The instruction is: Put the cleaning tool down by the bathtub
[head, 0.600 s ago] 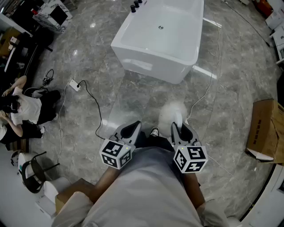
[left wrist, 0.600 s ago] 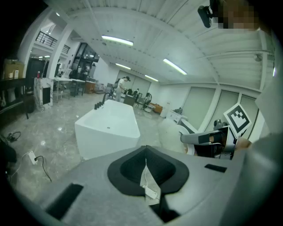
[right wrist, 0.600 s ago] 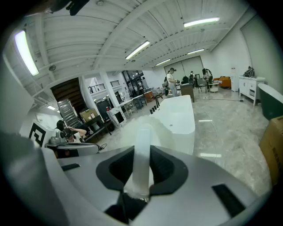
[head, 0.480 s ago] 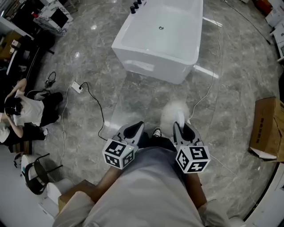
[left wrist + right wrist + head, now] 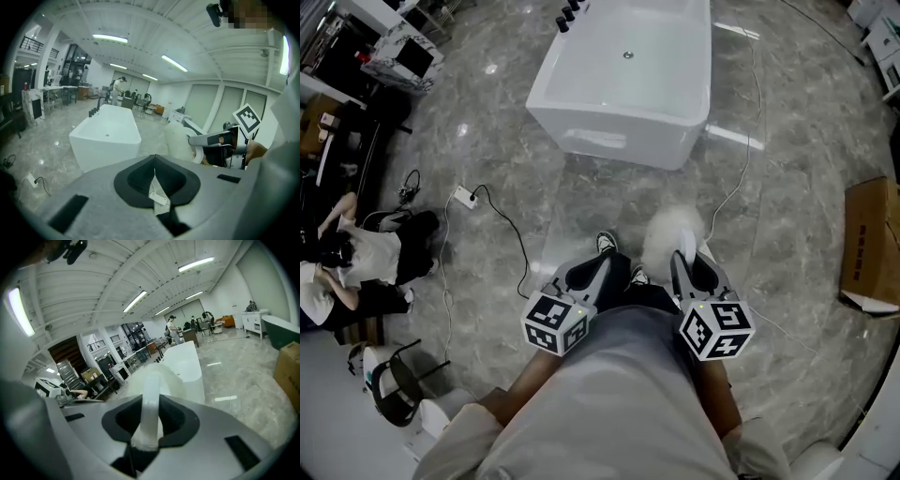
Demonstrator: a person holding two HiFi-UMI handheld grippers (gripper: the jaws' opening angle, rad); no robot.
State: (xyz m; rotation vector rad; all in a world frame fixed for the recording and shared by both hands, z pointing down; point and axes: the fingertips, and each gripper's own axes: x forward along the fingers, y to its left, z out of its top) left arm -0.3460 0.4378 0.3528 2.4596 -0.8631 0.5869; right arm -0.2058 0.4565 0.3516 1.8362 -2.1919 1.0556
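Our shoe (image 5: 606, 243) now pokes farther forward than before, so we seem to be walking to the bathtub (image 5: 609, 131). Our right gripper (image 5: 692, 264) squeezes the handle of the fluffy cleaning tool (image 5: 670, 234), well apart from the tub. Our left gripper (image 5: 584, 272) is closed and empty. Next we need to step close and lower the tool beside it.

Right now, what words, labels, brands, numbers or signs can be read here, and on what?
None can be read.
The cardboard box: dark marks on its side, too blurred to read.
The cubes on the left gripper and right gripper: square black-and-white markers, no letters.
The cleaning tool: no print visible.
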